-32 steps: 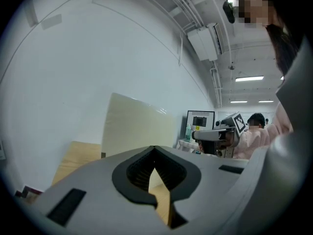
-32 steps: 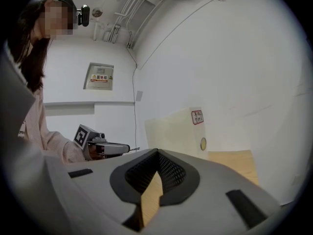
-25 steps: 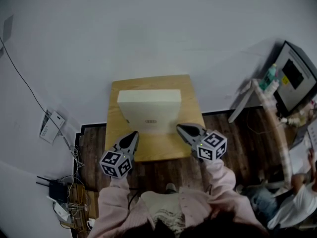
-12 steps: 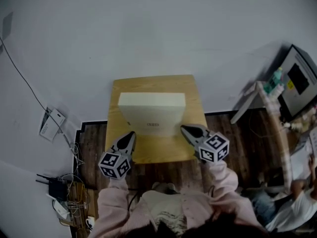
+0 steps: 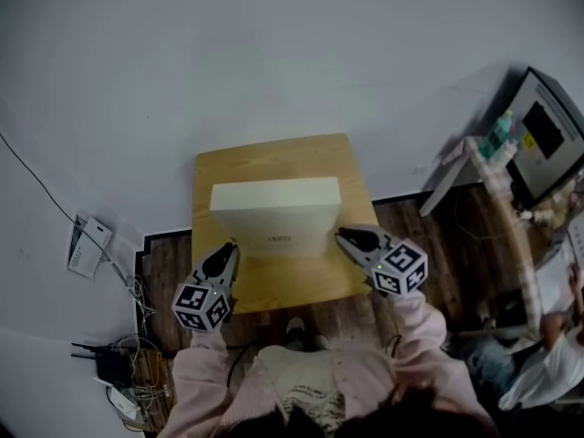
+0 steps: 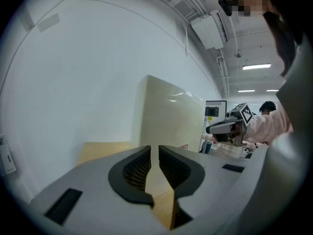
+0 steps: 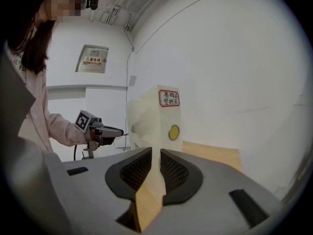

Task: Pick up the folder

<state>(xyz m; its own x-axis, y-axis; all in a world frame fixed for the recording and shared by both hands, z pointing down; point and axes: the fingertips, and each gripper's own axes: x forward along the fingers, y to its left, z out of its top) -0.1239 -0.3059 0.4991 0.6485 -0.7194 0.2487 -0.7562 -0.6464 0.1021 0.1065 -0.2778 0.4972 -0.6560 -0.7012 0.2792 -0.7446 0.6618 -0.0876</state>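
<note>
A cream box folder (image 5: 274, 213) stands upright on a small wooden table (image 5: 274, 153), with a label and a yellow disc on its near spine (image 7: 166, 116). My left gripper (image 5: 228, 247) sits just off the folder's near left corner, and my right gripper (image 5: 342, 235) just off its near right corner. Neither touches it. In the left gripper view the jaws (image 6: 158, 151) are opening with a narrow gap and nothing between them; the folder (image 6: 171, 116) rises ahead. The right gripper's jaws (image 7: 156, 153) are opening too, also empty.
A white wall stands right behind the table. On the floor at left lie a router with cables (image 5: 109, 372) and a white box (image 5: 87, 245). At right are a slanted shelf with a monitor (image 5: 538, 130) and a seated person (image 5: 547, 372).
The left gripper has shifted left, from in front of the folder to beside its near left corner. The right gripper has edged slightly outward. The folder has not moved.
</note>
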